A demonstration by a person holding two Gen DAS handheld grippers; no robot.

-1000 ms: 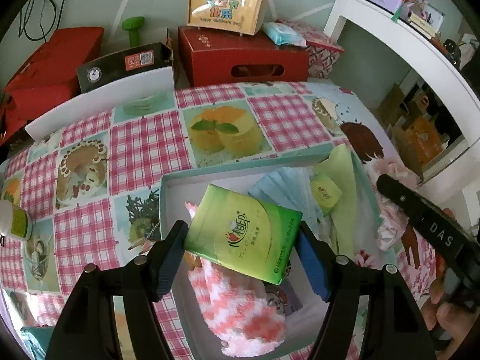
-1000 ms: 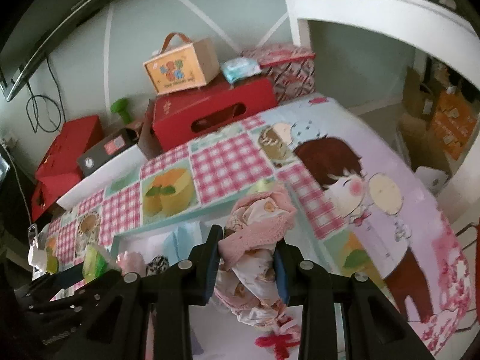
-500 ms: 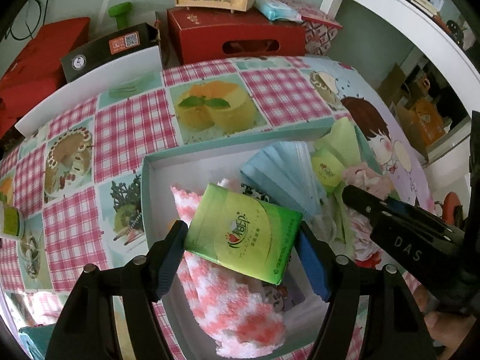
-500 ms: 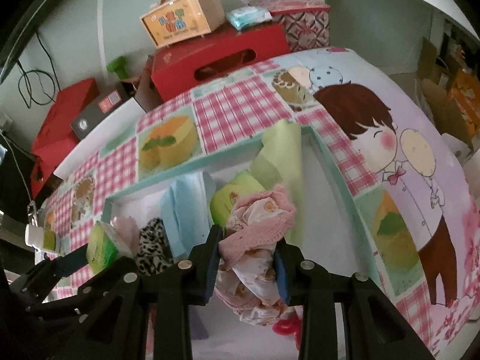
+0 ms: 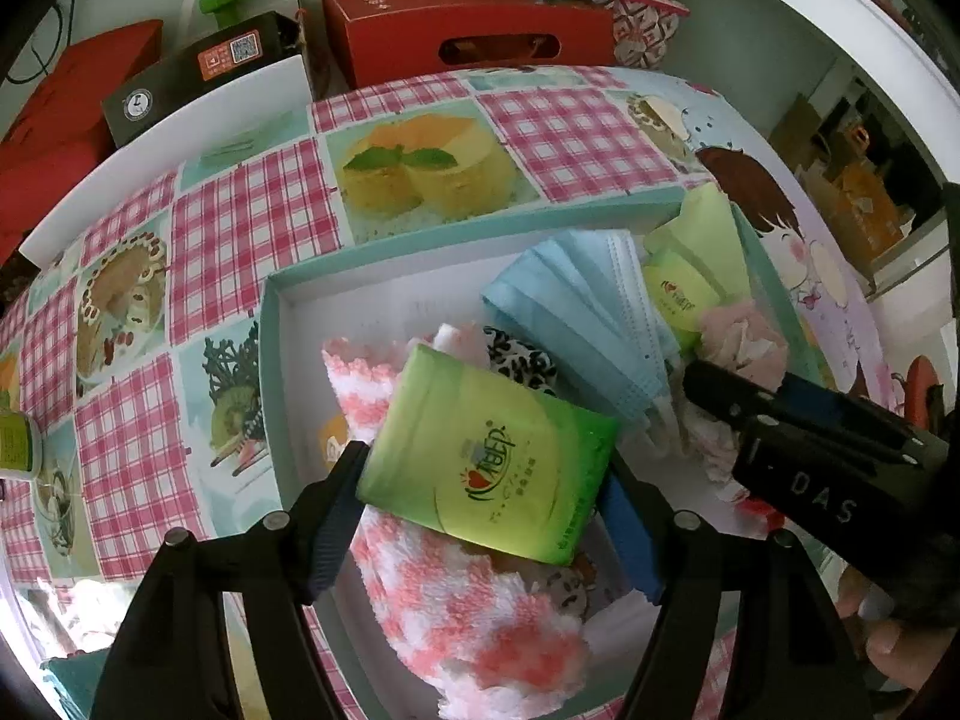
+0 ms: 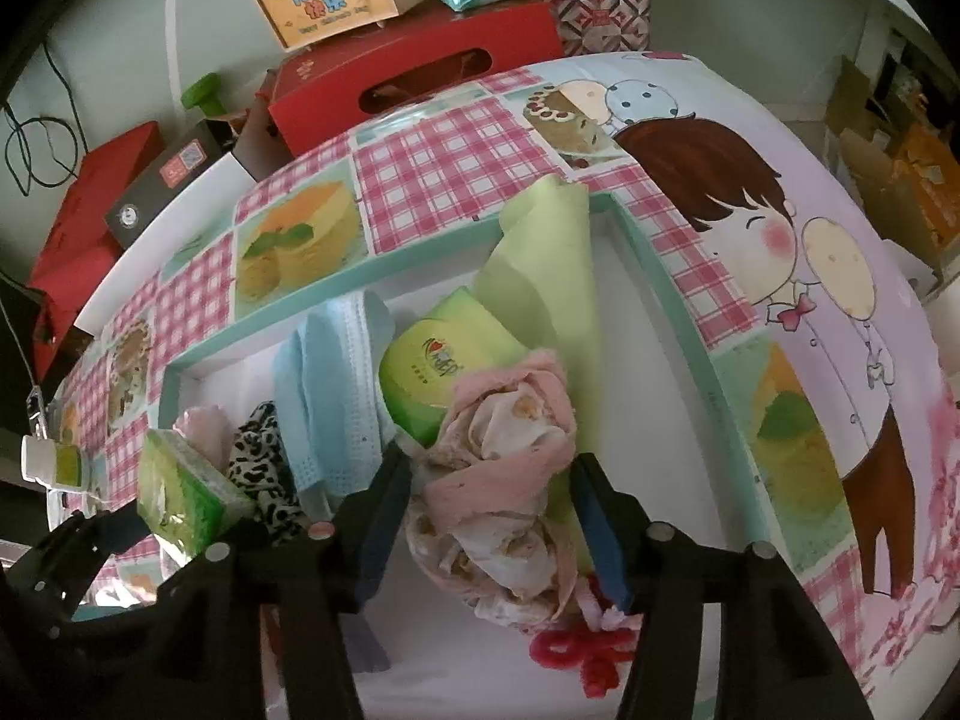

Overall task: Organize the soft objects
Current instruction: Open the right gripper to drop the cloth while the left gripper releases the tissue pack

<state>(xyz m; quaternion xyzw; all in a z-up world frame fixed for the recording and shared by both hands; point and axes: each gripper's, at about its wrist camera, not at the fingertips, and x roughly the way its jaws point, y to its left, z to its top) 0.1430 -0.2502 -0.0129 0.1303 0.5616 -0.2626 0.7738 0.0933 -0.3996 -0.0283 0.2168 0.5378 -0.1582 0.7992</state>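
The rolled pink-and-cream printed cloth bundle [image 6: 510, 480] lies in the right part of the shallow teal-rimmed white box [image 6: 672, 276], between the fingers of the right tool [image 6: 489, 516], whose jaws have just been opening; the pads now stand apart from the cloth, which a second ago they pinched while it hung above the box. The green rectangular tissue pack [image 5: 486, 456] is clamped between the pads of the left tool [image 5: 486, 516], tilted just above the box's left part, lower over it than a second ago. Beneath it lies a fluffy pink-and-white towel [image 5: 468, 612] beside a leopard-print cloth [image 5: 522, 360]. The box also holds a fan of light blue pleated face masks [image 5: 576, 312], a smaller green tissue pack [image 6: 438, 366] and a pale green sheet [image 6: 546, 264] leaning against the far rim. A red cord [image 6: 576, 648] lies by the bundle. The box sits on the counter's pink-checked patterned cloth [image 5: 252, 228].
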